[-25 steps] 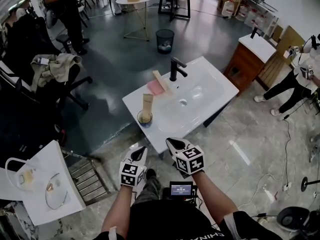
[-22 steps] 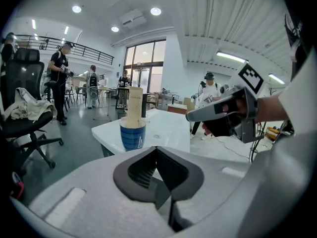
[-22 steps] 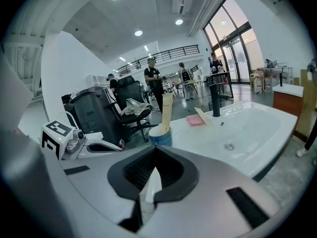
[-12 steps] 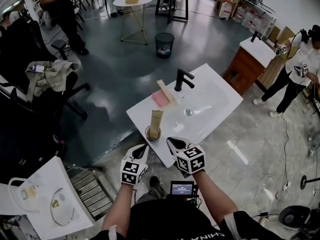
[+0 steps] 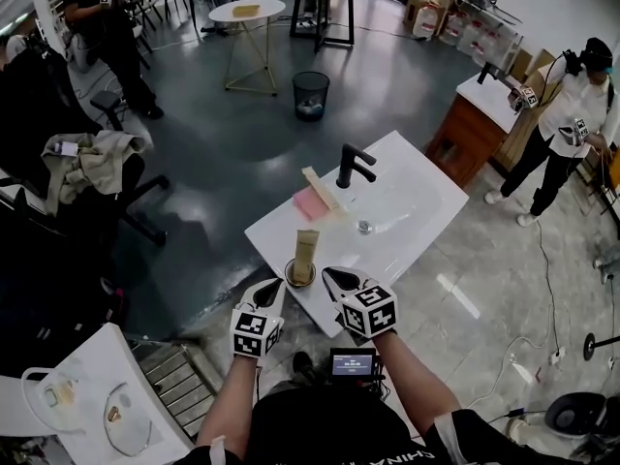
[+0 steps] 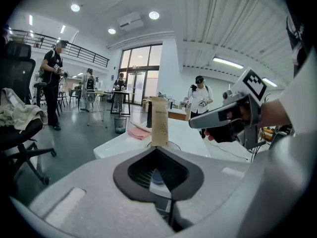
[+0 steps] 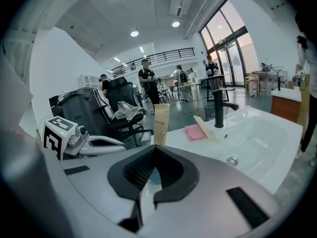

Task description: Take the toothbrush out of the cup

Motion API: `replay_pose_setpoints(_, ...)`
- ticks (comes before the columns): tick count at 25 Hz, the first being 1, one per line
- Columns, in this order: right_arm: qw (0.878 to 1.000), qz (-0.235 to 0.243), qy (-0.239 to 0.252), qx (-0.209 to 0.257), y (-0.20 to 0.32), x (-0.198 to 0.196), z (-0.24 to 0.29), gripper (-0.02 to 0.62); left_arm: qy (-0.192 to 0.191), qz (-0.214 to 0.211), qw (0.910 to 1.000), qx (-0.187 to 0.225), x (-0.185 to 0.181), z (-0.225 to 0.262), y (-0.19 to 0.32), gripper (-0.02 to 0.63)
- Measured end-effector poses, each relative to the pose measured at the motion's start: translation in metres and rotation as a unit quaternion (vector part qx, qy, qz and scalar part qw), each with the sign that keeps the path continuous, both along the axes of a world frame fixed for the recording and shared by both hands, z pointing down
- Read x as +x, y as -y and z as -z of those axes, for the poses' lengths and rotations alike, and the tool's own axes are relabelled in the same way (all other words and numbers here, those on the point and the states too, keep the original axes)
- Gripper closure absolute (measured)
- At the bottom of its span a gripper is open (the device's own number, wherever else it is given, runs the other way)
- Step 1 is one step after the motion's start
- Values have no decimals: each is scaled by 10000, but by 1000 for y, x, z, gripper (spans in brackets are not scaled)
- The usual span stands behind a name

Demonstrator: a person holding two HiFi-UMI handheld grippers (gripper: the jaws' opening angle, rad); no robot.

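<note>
Overall: a person holds two grippers side by side just short of a white sink top [image 5: 426, 197], both aimed at the cup.
Cup [image 5: 298, 277]: on the sink top at its near-left edge, closer to the corner nearest the person than to the left corner; upright.
Toothbrush [image 5: 306, 247]: shows as a tall tan pack standing upright in the cup, top well above the rim; nothing touches it.
Left gripper [image 5: 272, 287]: jaws closed tip to tip, nothing in them; tips just beside the cup on its near-left side, apart from it.
Right gripper [image 5: 330, 276]: jaws fully closed, empty; tips just beside the cup on its near-right side, over the sink top's near edge, not touching the cup.
Faucet [image 5: 351, 164]: black, upright at the far-left edge of the sink top.
Pink cloth [image 5: 309, 204]: flat near the far-left edge, between faucet and cup.
Long tan box [image 5: 323, 189]: lies touching the cloth's faucet-side edge.
Drain [image 5: 365, 227]: middle of the basin.
Trash bin [image 5: 311, 95]: on the floor, well beyond the sink top.
Others: one person [image 5: 567, 129] stands past the right corner; another is far left.
</note>
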State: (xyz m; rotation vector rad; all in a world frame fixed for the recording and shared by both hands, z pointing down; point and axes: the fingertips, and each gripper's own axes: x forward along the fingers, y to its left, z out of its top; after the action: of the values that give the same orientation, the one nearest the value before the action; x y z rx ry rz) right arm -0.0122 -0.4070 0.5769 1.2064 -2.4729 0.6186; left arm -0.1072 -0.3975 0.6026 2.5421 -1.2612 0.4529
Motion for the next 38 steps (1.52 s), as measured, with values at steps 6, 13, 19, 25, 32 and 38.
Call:
replay_pose_setpoints(6,9999,141,38,92,13,-1,7,586,14,149,9999,14,2,3,9,597)
replay_pose_setpoints(13,9990,430,29,124,24,-3,13,586,45,349,9994,26,8,7,15,597)
replay_pose_setpoints(19,9984,539,54,138,29,1,15,584,70,465,9989,45,12,9,18,597)
replay_pose_setpoints(25,9981,600,68,105,31,5,12,584,86,497,9987,13,16,8,18,597)
replay_pose_setpoints(32,9976,689,95,44,34,6,8,577,125,542,9984,18,13,9,22,597)
replay_pose_setpoints(38,9958,888,204,-63,40,2,6,507,117,581,9982,36,11,10,27,597)
